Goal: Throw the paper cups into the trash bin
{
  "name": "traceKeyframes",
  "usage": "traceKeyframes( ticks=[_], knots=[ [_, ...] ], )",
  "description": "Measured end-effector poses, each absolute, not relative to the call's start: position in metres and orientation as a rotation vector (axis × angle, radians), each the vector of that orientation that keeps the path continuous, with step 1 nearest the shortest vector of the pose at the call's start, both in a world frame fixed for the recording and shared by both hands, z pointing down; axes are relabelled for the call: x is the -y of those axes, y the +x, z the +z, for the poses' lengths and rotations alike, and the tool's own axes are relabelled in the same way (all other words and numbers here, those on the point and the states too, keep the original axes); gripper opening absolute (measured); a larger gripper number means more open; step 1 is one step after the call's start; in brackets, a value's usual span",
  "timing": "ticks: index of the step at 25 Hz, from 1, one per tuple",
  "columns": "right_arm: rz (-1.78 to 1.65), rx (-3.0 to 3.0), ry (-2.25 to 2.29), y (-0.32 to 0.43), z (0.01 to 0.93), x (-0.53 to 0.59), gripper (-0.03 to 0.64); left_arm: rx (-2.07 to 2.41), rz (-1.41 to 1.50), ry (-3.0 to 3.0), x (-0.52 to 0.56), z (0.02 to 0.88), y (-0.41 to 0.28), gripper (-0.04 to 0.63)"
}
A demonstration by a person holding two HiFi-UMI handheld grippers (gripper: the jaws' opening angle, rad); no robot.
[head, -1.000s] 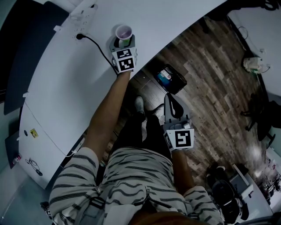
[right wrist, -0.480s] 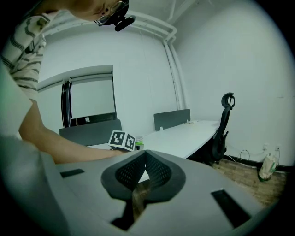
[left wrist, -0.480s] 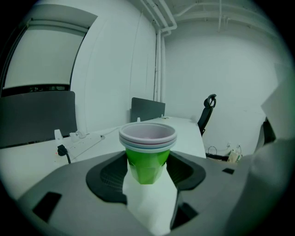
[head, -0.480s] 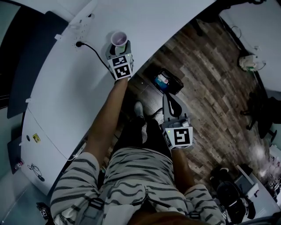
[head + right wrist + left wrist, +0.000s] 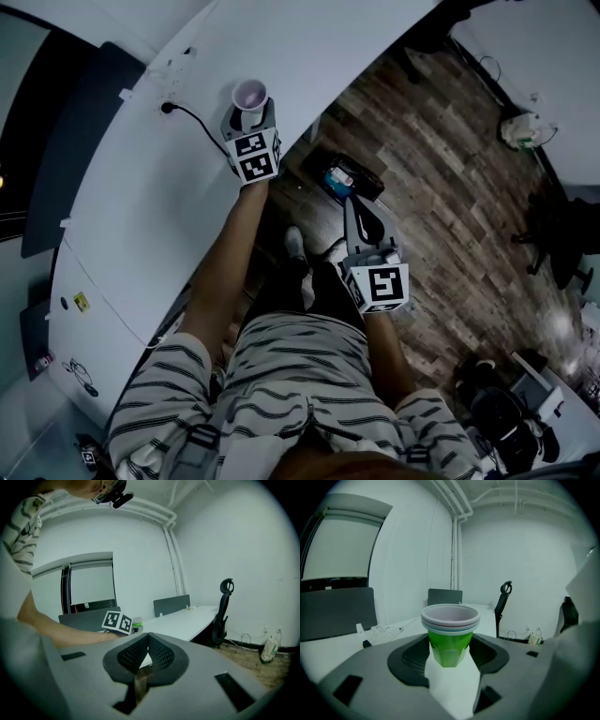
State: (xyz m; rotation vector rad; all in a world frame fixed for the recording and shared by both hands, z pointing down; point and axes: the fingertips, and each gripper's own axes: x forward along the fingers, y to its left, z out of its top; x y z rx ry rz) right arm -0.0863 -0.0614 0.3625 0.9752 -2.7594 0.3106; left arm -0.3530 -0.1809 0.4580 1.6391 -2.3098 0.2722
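Head view, paper cups (image 5: 249,94): nested stack in the upper left of centre, over the white desk (image 5: 141,206).
Head view, left claw (image 5: 247,116): clamped on the stack.
Head view, trash bin (image 5: 371,180): dark, standing on the wooden floor (image 5: 450,187) near centre, apart from the cups.
Head view, right claw (image 5: 357,216): just below the bin in the frame, over the floor.
Left gripper view: pads (image 5: 415,657) press the stack's green sides; the stack is upright at centre frame.
Right gripper view: jaws closed together with nothing between them.
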Motion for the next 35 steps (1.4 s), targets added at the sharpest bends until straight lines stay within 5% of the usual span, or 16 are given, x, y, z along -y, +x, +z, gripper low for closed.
traceKeyframes(
  ticks=[35],
  knots=[
    [0.264,2.756,1.249,-0.004,0.297,0.076,0.009,2.111,0.229,2.033,0.12,0.35,-0.193,0.282]
  ],
)
